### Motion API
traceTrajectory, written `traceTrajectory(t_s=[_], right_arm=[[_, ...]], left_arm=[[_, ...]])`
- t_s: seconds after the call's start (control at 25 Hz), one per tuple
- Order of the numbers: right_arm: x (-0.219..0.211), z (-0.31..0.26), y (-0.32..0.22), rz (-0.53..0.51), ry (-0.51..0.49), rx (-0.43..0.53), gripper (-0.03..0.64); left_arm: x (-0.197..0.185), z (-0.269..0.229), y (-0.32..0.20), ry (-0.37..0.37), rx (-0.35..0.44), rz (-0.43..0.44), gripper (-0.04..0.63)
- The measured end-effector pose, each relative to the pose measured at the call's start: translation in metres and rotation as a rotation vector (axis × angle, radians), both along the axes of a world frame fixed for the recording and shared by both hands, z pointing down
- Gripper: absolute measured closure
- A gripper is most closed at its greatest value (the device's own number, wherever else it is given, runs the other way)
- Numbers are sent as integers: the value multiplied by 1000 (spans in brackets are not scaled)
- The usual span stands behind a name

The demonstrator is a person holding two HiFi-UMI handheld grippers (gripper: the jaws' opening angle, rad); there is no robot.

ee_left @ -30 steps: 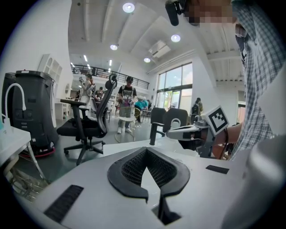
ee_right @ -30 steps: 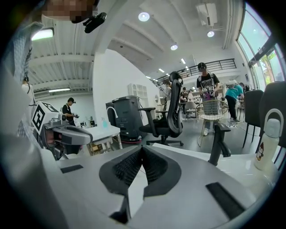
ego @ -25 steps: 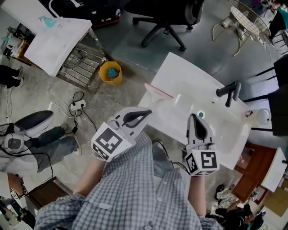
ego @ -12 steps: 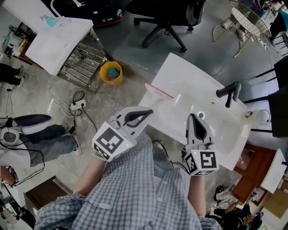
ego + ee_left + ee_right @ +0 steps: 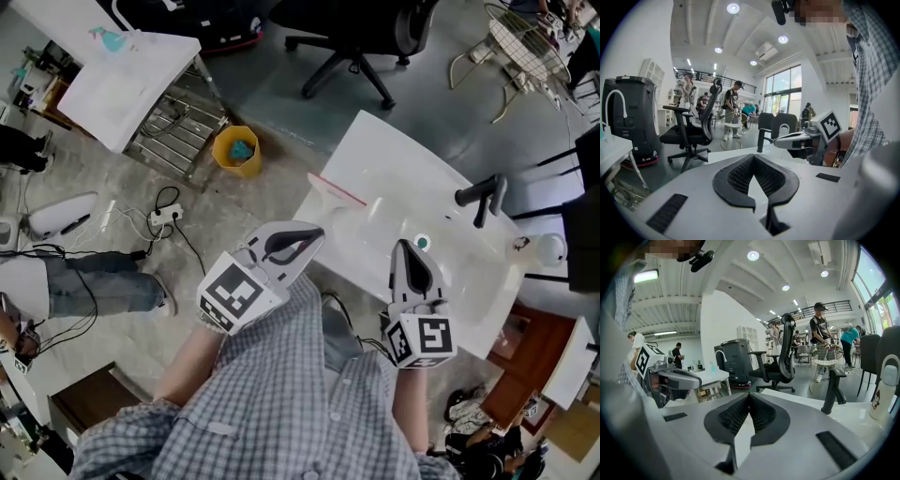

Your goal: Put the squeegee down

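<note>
1. Lying flat near the left edge of the glossy white counter (image 5: pixel 394 155), the squeegee with a thin red blade strip and pale body (image 5: pixel 335 190) sits well apart from both grippers.
2. The left gripper (image 5: pixel 319 232) is a smooth white plastic shell with black, finely ribbed jaw pads. It hangs just off the counter's near left edge. Its jaws are pressed together at the tips, with nothing between them.
3. The right gripper (image 5: pixel 405 244), of the same build, hovers over the counter's near edge. Its jaws likewise meet at the tips, empty, and point toward a small green-ringed drain (image 5: pixel 421 242).
4. Each gripper carries a cube printed with black-and-white square marker patterns; no lettering can be read.
5. A matte black angular faucet (image 5: pixel 478 197) stands toward the counter's far right edge. A rounded white bottle (image 5: pixel 550 247) sits by the right corner, its small red print too small to read.
6. On the mottled grey concrete floor beyond the left edge stands a round yellow bucket (image 5: pixel 236 150) holding something teal.
7. Blue-and-white checked shirt sleeves (image 5: pixel 281 394) reach to both grippers.
</note>
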State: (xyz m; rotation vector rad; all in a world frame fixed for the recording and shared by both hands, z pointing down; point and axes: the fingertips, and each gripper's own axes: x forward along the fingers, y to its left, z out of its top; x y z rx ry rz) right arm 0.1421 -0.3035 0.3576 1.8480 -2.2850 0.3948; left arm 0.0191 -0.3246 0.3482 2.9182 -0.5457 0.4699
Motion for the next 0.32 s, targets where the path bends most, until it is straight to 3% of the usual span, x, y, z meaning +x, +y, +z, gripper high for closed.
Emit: traceTrajectory(t_s=[0.32], right_arm=[[0,4,1,-4,-11,-6,609]], left_arm=[[0,2,2,0,-2,-6,589]])
